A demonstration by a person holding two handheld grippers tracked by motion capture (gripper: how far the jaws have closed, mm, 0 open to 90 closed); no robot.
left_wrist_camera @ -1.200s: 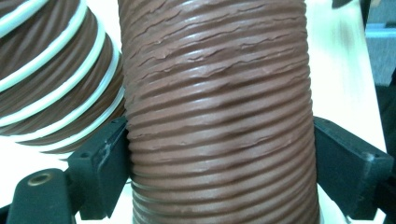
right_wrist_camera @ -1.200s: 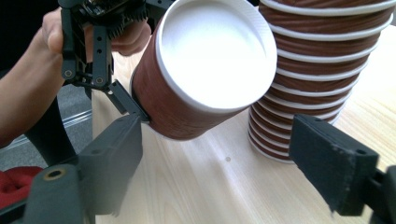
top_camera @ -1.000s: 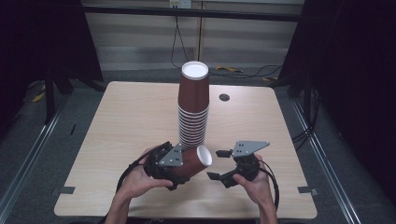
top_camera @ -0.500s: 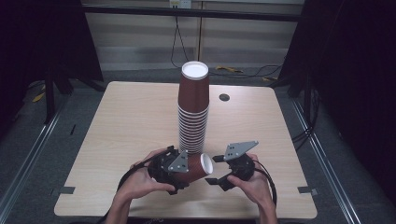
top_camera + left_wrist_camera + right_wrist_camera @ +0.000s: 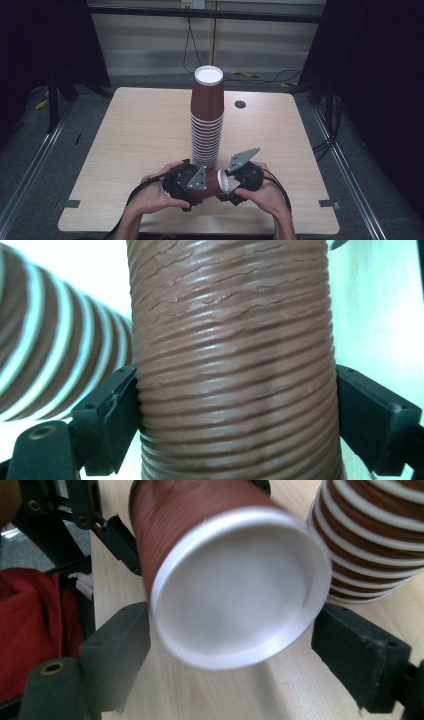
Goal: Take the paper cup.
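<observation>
The person is holding a single brown ribbed paper cup (image 5: 212, 181) on its side just above the near edge of the tabletop (image 5: 135, 135), right in front of a tall stack of cups (image 5: 206, 120) that is standing upside down near the middle.

The left gripper (image 5: 192, 184) is gripping this cup around its body. In the left gripper view the two black fingers (image 5: 107, 410) are pressing against the ribbed wall from both sides, so they are standing partly apart with the cup (image 5: 235, 360) clamped between them, and the stack (image 5: 55, 350) is showing just beside it.

The cup's white rimmed mouth is pointing toward the right gripper (image 5: 232, 187), which is sitting close against that end in the person's right hand (image 5: 262, 195). In the right gripper view the open mouth of the cup (image 5: 235, 585) is lying between the two fingers (image 5: 117, 645), which are standing wide apart; the left one is just at the rim and a little blurred, the right one is standing slightly clear of it. Whether either is actually touching the rim I cannot tell. The stack (image 5: 372, 535) is rising just behind, and the left gripper (image 5: 100, 525) is showing farther off on the cup's body.
</observation>
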